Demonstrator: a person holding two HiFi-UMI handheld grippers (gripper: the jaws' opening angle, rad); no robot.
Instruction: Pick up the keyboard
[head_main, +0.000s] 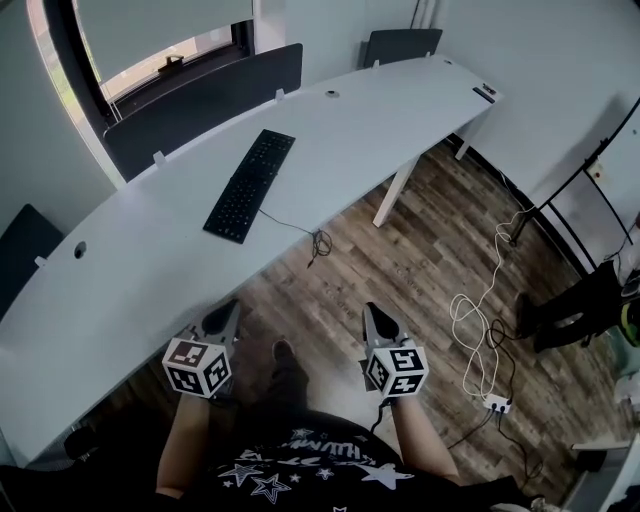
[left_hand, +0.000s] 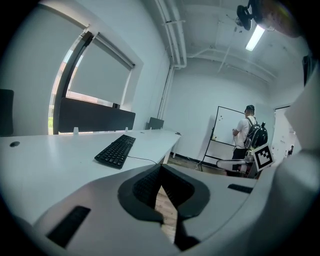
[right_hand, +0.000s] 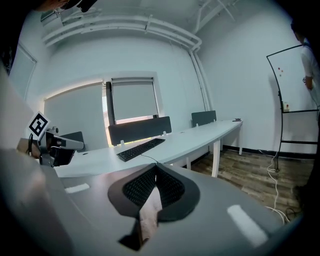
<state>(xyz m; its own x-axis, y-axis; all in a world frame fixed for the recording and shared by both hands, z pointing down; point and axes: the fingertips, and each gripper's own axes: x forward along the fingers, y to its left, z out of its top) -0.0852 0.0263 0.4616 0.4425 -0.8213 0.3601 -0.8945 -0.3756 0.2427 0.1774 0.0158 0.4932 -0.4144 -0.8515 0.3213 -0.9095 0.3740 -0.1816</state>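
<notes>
Left gripper (head_main: 226, 316) and right gripper (head_main: 375, 320) hover closed, empty, off the desk's (head_main: 150, 262) near edge, apparently the approach step; next they must open and reach the keyboard (head_main: 250, 185) by its far edge.

The keyboard (head_main: 249, 186) lies on the desk (head_main: 120, 280) — a partition (head_main: 205, 105) behind it (by the window (head_main: 150, 50)).
</notes>
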